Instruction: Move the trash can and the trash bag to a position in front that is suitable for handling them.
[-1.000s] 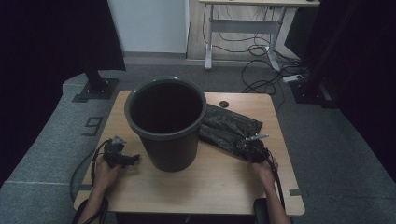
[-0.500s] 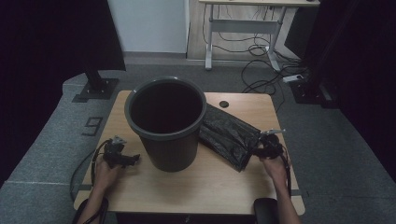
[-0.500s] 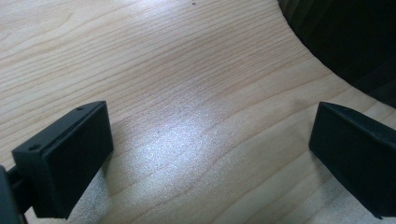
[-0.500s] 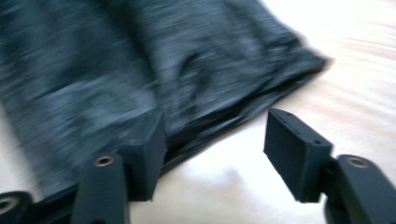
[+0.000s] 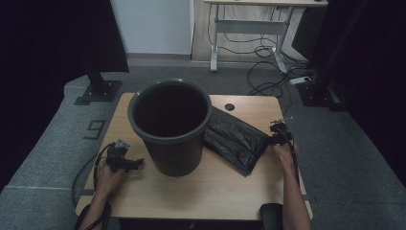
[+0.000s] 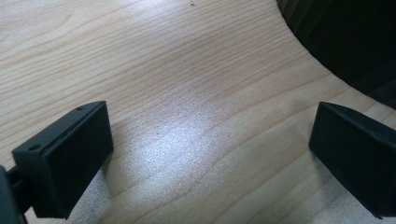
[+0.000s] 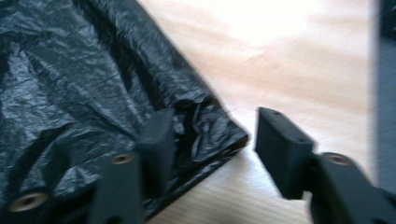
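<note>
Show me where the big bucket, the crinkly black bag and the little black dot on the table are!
bucket (image 5: 173, 148): high view, on its front outer wall.
black bag (image 5: 234, 139): high view, on the middle of the folded plastic.
black dot (image 5: 230, 106): high view, on its centre.

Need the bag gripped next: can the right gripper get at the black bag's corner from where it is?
Probably yes: the right gripper stands open with the bag corner between its jaws, bare table beside it.

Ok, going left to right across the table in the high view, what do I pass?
left gripper → black bin → black bag → right gripper
</note>
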### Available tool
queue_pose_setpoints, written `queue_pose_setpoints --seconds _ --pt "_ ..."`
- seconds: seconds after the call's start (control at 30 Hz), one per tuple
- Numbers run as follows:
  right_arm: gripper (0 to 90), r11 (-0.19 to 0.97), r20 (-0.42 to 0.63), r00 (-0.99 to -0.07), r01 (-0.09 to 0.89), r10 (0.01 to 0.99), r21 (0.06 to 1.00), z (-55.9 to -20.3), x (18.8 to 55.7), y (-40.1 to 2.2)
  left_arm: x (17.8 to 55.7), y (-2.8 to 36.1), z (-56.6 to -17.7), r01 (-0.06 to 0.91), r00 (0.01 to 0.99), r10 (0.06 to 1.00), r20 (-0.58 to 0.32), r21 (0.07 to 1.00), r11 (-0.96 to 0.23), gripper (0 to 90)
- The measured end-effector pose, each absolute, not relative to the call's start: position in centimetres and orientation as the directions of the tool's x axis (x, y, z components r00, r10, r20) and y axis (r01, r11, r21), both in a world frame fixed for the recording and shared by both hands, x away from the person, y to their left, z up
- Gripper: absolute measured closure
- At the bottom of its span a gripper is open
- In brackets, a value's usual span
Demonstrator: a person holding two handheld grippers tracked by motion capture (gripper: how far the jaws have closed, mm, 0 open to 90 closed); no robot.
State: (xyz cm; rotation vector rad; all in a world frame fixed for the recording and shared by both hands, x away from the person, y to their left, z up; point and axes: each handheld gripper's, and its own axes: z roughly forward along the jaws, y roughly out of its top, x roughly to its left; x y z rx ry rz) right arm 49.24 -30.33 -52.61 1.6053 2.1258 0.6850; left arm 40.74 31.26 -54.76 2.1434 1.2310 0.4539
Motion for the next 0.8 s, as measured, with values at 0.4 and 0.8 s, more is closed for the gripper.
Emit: queue_pose_setpoints --seconds 0.4,0.8 --pt "87.9 0.316 -0.033 -0.366 0.751 0.930 0.579 -52.5 45.6 -29.2 40.8 31.2 -54.7 0.648 0.515 0.857 -0.010 0.659 -0.381 0.0" --pt "88.0 0.386 -0.058 -0.441 0.705 0.895 0.595 -52.8 37.4 -26.8 40.7 31.1 -54.7 0.648 0.517 0.856 -0.010 0.658 -0.384 0.0"
